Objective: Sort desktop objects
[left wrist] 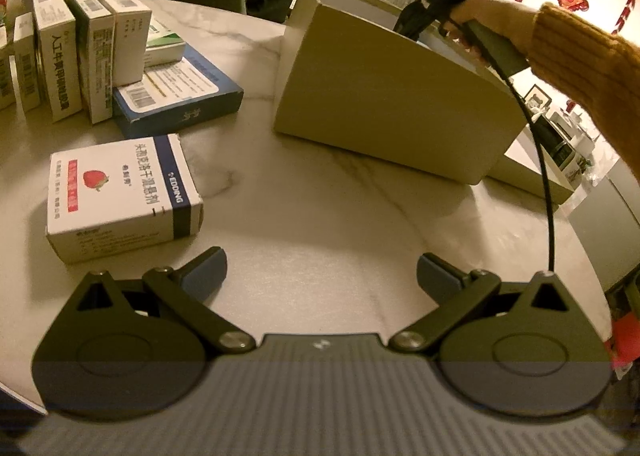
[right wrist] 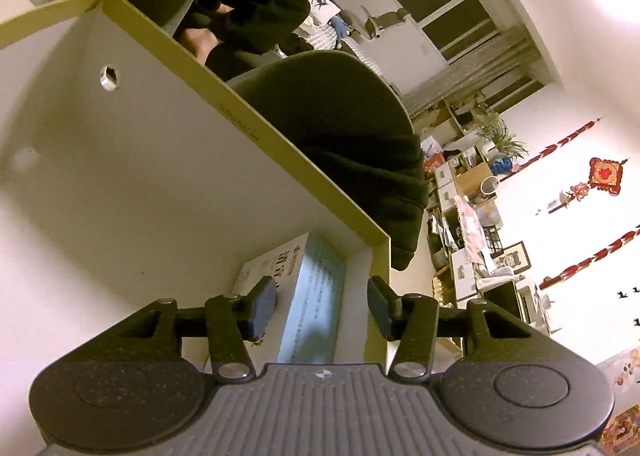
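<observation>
Cardboard box (left wrist: 384, 95) on marble table (left wrist: 320, 215), right gripper (right wrist: 322, 308) inside it, jaws apart astride a pale blue packet (right wrist: 316, 296) seemingly just deposited; left gripper (left wrist: 322, 276) wide open, empty, beside strawberry-printed "EDDING" medicine carton (left wrist: 120, 191); further cartons (left wrist: 80, 51) stand behind.

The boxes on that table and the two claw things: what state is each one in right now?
Left gripper: open, holding nothing.
Right gripper: open, inside the cardboard box, fingers astride a light blue box.
Cardboard box: top open, upright on the table.
Strawberry box: lying flat, closed.
Dark blue box: lying flat, boxes on it.
White boxes: standing upright in a row.
Light blue box: inside the cardboard box.
</observation>
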{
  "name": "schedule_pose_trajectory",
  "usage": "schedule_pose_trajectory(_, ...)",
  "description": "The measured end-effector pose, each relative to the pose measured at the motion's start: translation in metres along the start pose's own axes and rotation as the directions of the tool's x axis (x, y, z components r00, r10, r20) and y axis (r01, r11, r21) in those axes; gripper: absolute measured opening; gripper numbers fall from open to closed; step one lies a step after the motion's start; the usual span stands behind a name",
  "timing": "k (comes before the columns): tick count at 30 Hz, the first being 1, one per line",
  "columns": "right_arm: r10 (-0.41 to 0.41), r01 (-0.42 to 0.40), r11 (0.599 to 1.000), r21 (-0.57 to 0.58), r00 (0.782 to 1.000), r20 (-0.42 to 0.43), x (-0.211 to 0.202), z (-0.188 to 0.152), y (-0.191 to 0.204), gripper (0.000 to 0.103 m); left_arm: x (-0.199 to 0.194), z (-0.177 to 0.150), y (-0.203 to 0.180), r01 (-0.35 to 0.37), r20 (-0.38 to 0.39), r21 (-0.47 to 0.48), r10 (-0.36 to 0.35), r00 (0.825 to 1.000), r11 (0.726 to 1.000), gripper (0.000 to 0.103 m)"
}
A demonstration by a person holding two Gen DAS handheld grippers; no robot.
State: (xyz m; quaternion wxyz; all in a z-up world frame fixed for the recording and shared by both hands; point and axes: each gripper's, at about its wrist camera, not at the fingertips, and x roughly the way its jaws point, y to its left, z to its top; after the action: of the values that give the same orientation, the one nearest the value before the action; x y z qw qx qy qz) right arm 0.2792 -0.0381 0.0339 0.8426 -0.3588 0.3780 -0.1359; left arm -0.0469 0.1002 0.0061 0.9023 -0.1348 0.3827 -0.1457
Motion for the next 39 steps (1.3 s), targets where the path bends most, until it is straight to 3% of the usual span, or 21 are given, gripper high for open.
schedule_pose_trajectory(2, 0.026, -0.026, 0.999, 0.021, 1.0, 0.01, -0.002, -0.003, -0.005, 0.062, -0.001, 0.0, 0.001, -0.003, -0.001, -0.007, 0.003, 1.0, 1.0, 0.103)
schedule_pose_trajectory(7, 0.121, -0.122, 0.986, 0.109, 0.993, 0.018, -0.013, -0.008, -0.026, 0.063, -0.006, 0.001, 0.001, -0.012, 0.005, -0.018, 0.012, 1.0, 1.0, 0.103)
schedule_pose_trajectory(16, 0.282, -0.3, 0.917, 0.264, 0.954, 0.103, -0.055, -0.033, -0.068, 0.072, -0.02, 0.001, -0.002, -0.04, 0.031, -0.012, 0.04, 0.999, 0.999, 0.103)
schedule_pose_trajectory(29, 0.432, -0.499, 0.767, 0.404, 0.866, 0.251, -0.105, -0.095, -0.112, 0.083, -0.048, 0.015, 0.016, -0.132, 0.106, -0.064, 0.138, 0.985, 0.989, 0.103)
schedule_pose_trajectory(39, 0.483, -0.628, 0.643, 0.438, 0.777, 0.404, -0.147, -0.142, -0.133, 0.088, -0.06, 0.033, 0.041, -0.297, 0.19, -0.103, 0.312, 0.931, 0.949, 0.103)
